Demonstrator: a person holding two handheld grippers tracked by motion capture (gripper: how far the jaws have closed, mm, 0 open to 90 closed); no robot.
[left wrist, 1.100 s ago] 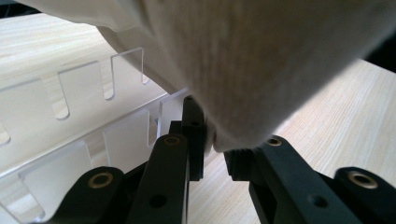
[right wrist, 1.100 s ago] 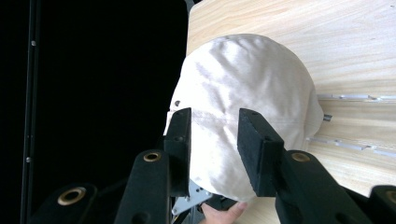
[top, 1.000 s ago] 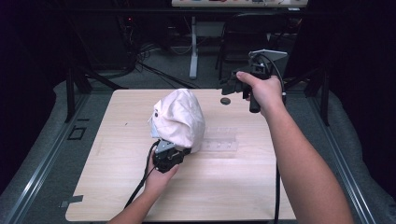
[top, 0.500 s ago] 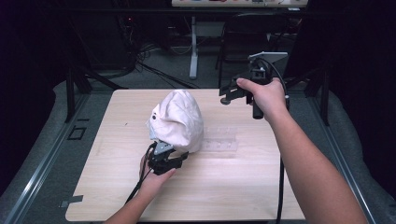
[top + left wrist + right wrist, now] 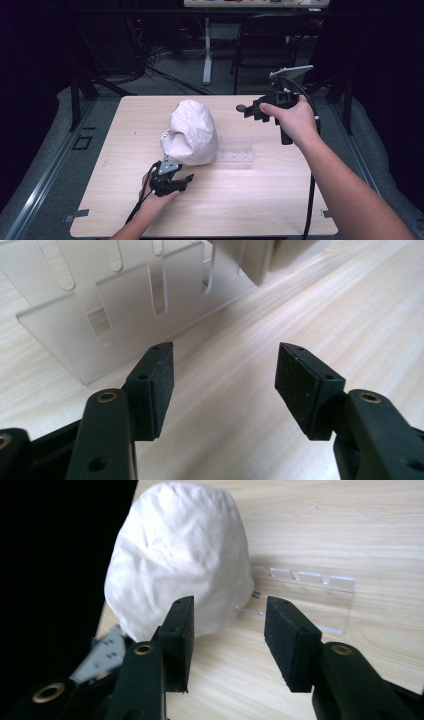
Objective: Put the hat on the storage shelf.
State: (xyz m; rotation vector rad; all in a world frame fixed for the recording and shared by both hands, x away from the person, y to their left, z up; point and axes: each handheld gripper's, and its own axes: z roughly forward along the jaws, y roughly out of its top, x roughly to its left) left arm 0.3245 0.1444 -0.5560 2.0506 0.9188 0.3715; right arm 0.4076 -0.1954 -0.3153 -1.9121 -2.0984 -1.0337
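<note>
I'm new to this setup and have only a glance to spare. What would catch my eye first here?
The white cloth mound stands out, rising near the middle of the wooden table. Beside it lies a clear slotted plastic rack, easy to miss against the wood. The left gripper sits open near the mound's front edge, while the right gripper is held open above the table's far side.

A dark chair and tangled cables sit on the grey floor beyond the table.
</note>
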